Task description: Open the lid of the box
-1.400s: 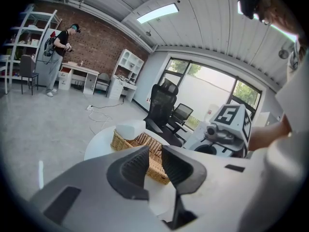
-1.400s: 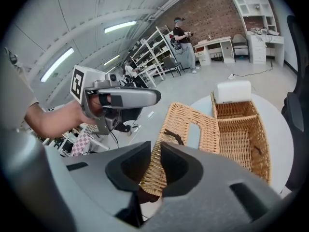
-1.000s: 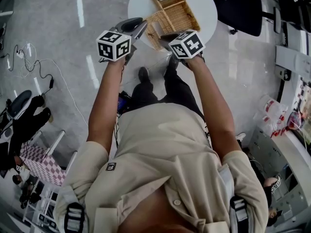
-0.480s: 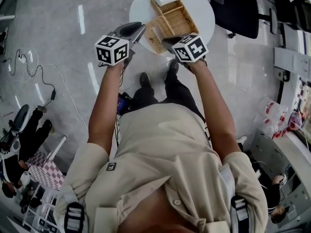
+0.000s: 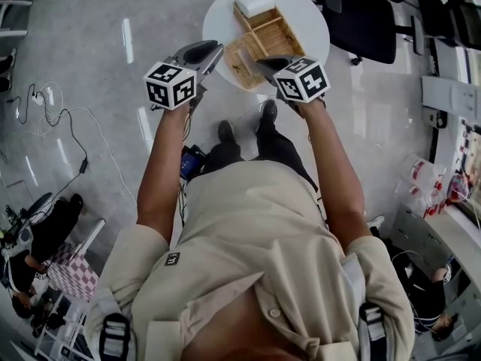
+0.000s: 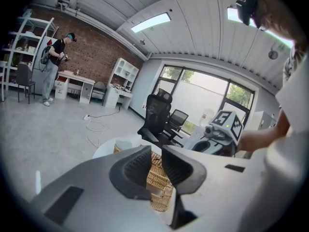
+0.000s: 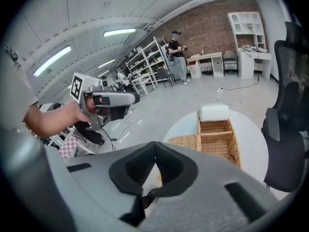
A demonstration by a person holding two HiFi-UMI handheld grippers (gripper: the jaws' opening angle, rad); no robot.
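Note:
A wicker box [image 5: 270, 30] stands on a round white table [image 5: 312, 10], with its woven lid [image 5: 242, 53] folded out over the near side and a white block [image 5: 254, 1] at its far end. My left gripper [image 5: 213, 48] hovers left of the lid, its jaws a little apart and empty. At the box's near corner my right gripper [image 5: 264, 62] is closing, fingertips meeting on nothing. In the right gripper view its own jaws [image 7: 154, 146] frame the box [image 7: 216, 138], the lid [image 7: 183, 141] and the left gripper [image 7: 113, 100]. In the left gripper view the wicker [image 6: 158, 178] shows between the jaws [image 6: 155, 151].
A black office chair [image 5: 361, 13] stands just beyond the table, also close at the right [image 7: 289, 129]. Cables [image 5: 52, 104] lie on the grey floor to the left. People stand far off by shelves and desks [image 7: 176, 54] [image 6: 55, 66].
Both grippers have drifted a little toward the person, away from the box, and the table sits higher in the head view. The box and lid have not moved.

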